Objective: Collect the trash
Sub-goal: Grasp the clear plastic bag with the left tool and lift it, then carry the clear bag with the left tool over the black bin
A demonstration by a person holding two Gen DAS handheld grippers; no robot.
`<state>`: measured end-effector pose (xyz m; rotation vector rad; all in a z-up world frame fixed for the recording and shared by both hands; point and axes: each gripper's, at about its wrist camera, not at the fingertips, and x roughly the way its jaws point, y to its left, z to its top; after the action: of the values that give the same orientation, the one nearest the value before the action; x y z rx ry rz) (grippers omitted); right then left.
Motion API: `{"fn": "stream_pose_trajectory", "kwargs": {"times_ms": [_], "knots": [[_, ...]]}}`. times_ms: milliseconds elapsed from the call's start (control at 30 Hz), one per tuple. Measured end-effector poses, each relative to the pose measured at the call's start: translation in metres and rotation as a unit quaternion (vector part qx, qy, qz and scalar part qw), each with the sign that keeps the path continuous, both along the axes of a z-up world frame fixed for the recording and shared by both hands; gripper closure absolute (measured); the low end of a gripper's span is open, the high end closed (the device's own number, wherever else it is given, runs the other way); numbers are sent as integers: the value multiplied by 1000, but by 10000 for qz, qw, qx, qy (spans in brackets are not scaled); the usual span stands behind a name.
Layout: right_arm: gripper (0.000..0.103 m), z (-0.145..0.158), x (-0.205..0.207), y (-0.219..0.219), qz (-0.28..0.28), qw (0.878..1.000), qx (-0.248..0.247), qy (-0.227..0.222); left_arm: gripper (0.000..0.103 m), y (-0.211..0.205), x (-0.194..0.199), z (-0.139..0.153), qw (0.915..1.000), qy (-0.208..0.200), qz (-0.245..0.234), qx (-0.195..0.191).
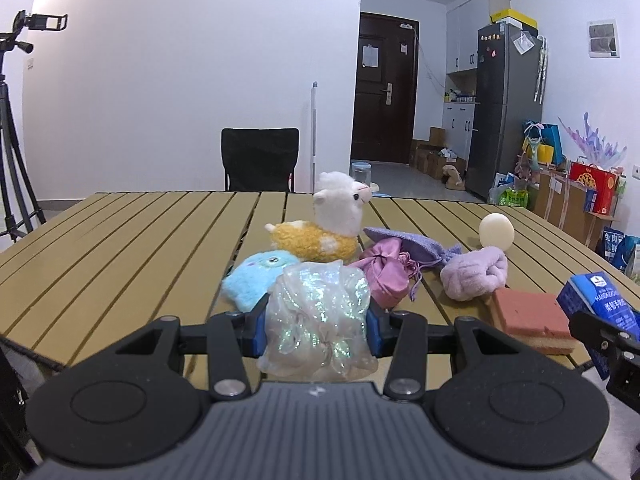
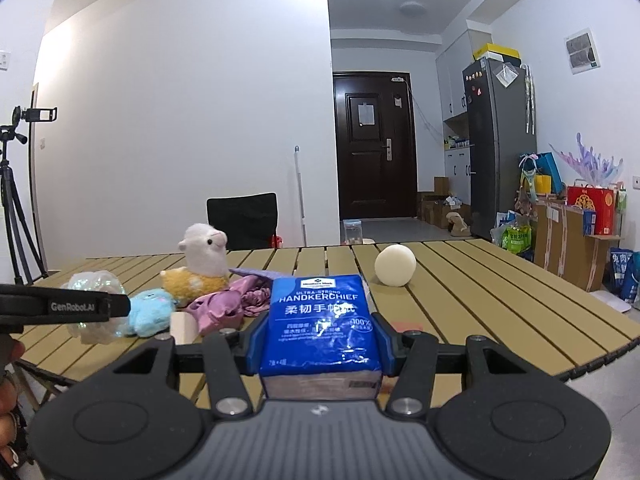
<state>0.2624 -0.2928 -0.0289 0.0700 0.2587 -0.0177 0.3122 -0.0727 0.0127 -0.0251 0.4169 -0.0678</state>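
My left gripper [image 1: 316, 326] is shut on a crumpled iridescent plastic wrapper [image 1: 318, 312], held above the near edge of the slatted wooden table [image 1: 120, 248]. The wrapper [image 2: 94, 286] also shows at the left of the right wrist view, behind the left gripper's black finger [image 2: 68, 306]. My right gripper [image 2: 320, 344] is shut on a blue handkerchief tissue pack [image 2: 322, 320], blue pads pressed on both its sides. That pack [image 1: 600, 300] appears at the right edge of the left wrist view, above the table's near side.
On the table lie a white and yellow alpaca plush [image 1: 328, 220], a blue plush [image 1: 256, 276], a pink satin pouch [image 1: 384, 268], a purple pouch [image 1: 404, 244], a lilac cloth [image 1: 476, 272], a cream ball [image 1: 497, 232] and a red-topped sponge [image 1: 528, 316]. A black chair [image 1: 260, 160] stands behind; a tripod [image 1: 12, 128] at left.
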Motion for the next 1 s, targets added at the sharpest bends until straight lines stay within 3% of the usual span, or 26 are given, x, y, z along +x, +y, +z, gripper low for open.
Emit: {"fn": "stream_pose_trajectory", "kwargs": {"times_ms": [633,1000], "knots": [[52,7,-70,36,418,9989,4,227,58,37,-89,11,9996,0,206,168],[52,-7,-98,59,670,9962,15,552,58,52,-129,-2,9989,215,280,310]]}}
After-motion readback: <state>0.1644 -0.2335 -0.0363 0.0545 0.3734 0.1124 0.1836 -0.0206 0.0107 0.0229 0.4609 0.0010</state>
